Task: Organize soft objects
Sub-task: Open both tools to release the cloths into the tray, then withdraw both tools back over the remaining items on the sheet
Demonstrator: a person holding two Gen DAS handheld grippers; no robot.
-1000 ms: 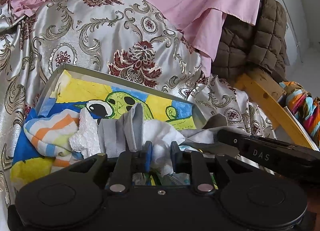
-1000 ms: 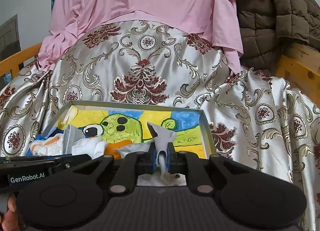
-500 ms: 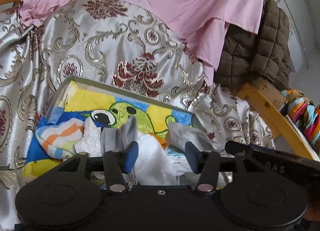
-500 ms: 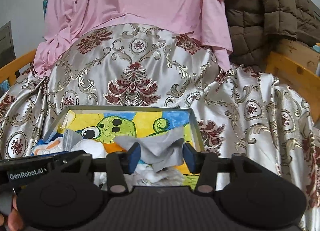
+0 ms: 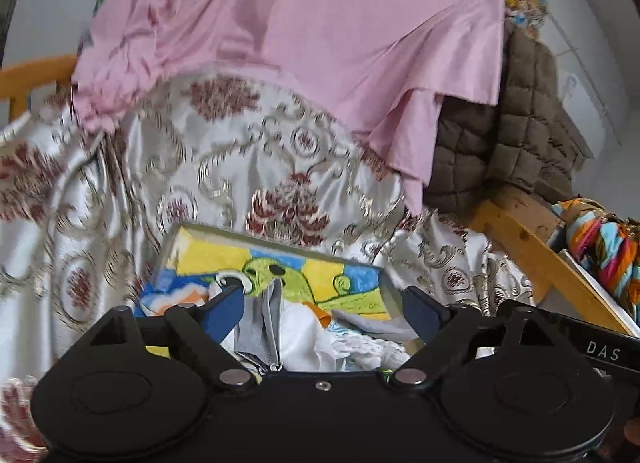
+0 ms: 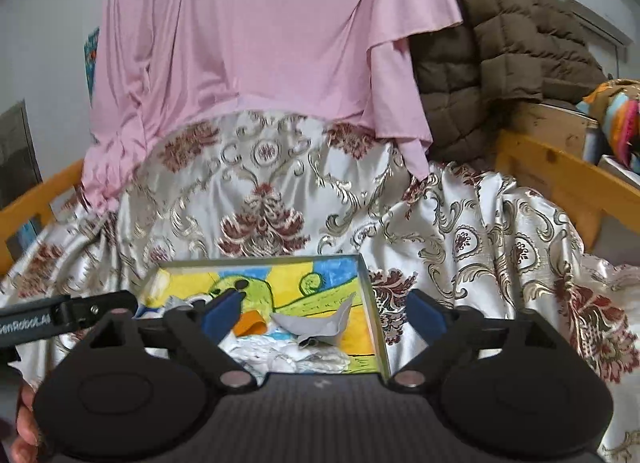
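Both grippers, clamped on cloth a second ago, have let go and pulled back, jaws spread wide. The left gripper (image 5: 322,313) and right gripper (image 6: 322,313) hold nothing; the grey cloth (image 6: 316,325) lies in the painted tray (image 6: 368,287) at lower centre, so that placement looks done.

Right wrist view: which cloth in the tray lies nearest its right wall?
The grey cloth, draped over the white cloths, with a corner peaking toward the tray's right wall.

— Was there room over the box (image 6: 370,303)?
— Yes — open from above; the cloths (image 6: 308,347) lay low inside.
— And around it?
— Pink sheet (image 6: 260,35) and brown quilt (image 6: 492,31) rose behind, a wooden rail (image 6: 568,179) closed the right side.
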